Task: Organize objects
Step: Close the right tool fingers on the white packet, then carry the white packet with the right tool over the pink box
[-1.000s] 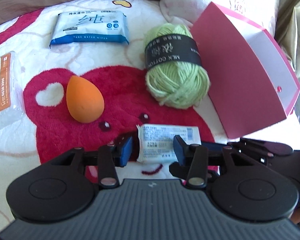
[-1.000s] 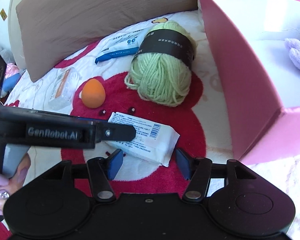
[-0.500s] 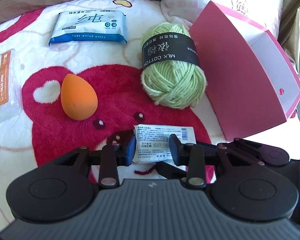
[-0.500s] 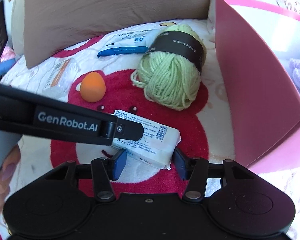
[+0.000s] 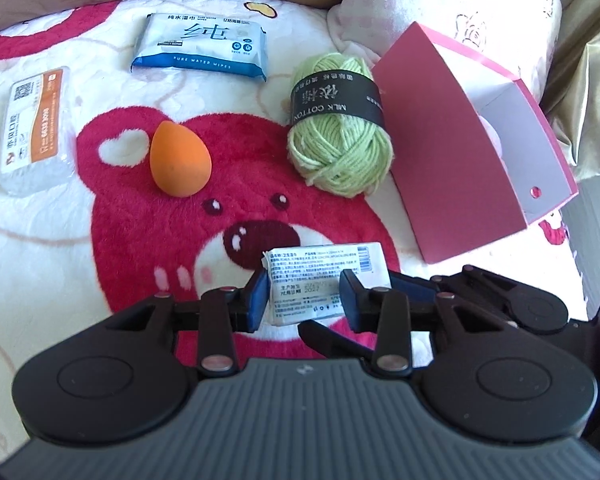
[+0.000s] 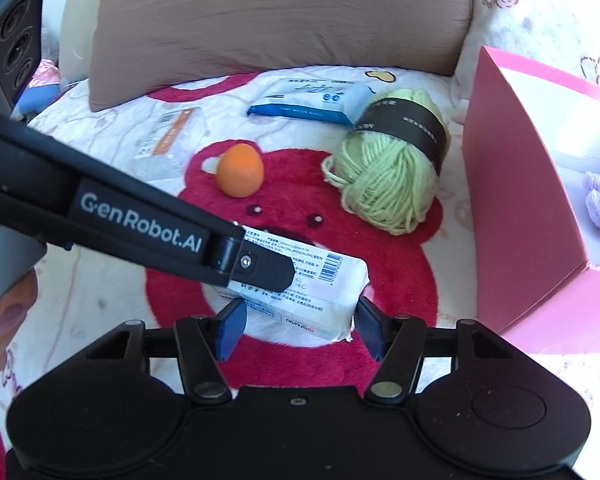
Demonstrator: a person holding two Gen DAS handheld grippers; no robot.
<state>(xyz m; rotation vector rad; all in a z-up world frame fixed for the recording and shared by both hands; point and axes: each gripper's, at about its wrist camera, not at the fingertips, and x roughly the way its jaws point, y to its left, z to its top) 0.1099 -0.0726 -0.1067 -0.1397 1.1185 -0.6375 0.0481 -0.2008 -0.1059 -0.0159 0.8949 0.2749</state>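
1. The white wipe packet now sits lifted off the bed blanket, where a second ago it lay flat on the red bear print; the bear's nose and mouth show under it now, low centre of the left wrist view.
2. The left hand-held gripper is clamped on the packet's near end, blue pads pressing both sides.
3. The right hand-held gripper has just been opening: its pads stand either side of the same packet, and I can't tell whether they still touch it.
4. Risk, as I judge it: a soft, slick packet pinched at one end could sag, twist or slip out on the way to the box.
5. The left tool's long arm crosses the right wrist view from the left edge; the two could knock each other.
6. Centre right, the green yarn ball lies just beside the pink box, on the way there.
7. Further out: orange sponge left of centre, blue wipes pack at top, mask pack at far left, brown pillow behind.
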